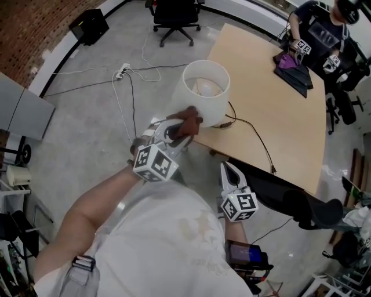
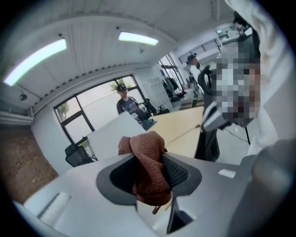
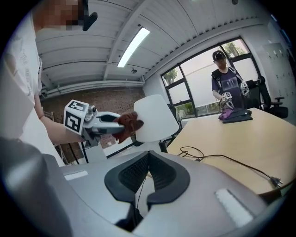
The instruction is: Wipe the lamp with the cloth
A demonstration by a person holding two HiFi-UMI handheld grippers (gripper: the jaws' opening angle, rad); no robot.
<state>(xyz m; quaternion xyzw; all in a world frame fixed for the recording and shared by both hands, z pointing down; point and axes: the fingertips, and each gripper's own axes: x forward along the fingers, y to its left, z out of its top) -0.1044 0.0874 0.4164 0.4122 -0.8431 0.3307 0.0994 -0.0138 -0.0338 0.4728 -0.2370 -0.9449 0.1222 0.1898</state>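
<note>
1. a grey concrete floor [image 1: 87, 116] runs under a pale wooden table [image 1: 278, 104] that fills the head view from 12 to 3 o'clock; a black office chair [image 1: 175, 17] stands beyond it at 12 o'clock.
2. the white lamp [image 1: 206, 93] stands upright on the table's near corner, and its black cord [image 1: 255, 136] trails off across the wood toward 4 o'clock.
3. the left gripper [image 1: 174, 130] is clenched on a bunched reddish-brown cloth [image 1: 186, 120]; its own view shows the fabric pinched between both pads.
4. the cloth lies against the outside of the lampshade at the shade's 7 o'clock side.
5. the right gripper [image 1: 231, 174] hangs off the table edge at 5 o'clock from the lamp, jaws closed together and empty, apart from the lamp.
6. another person [image 1: 322, 35] stands at the table's far end, at 2 o'clock.
</note>
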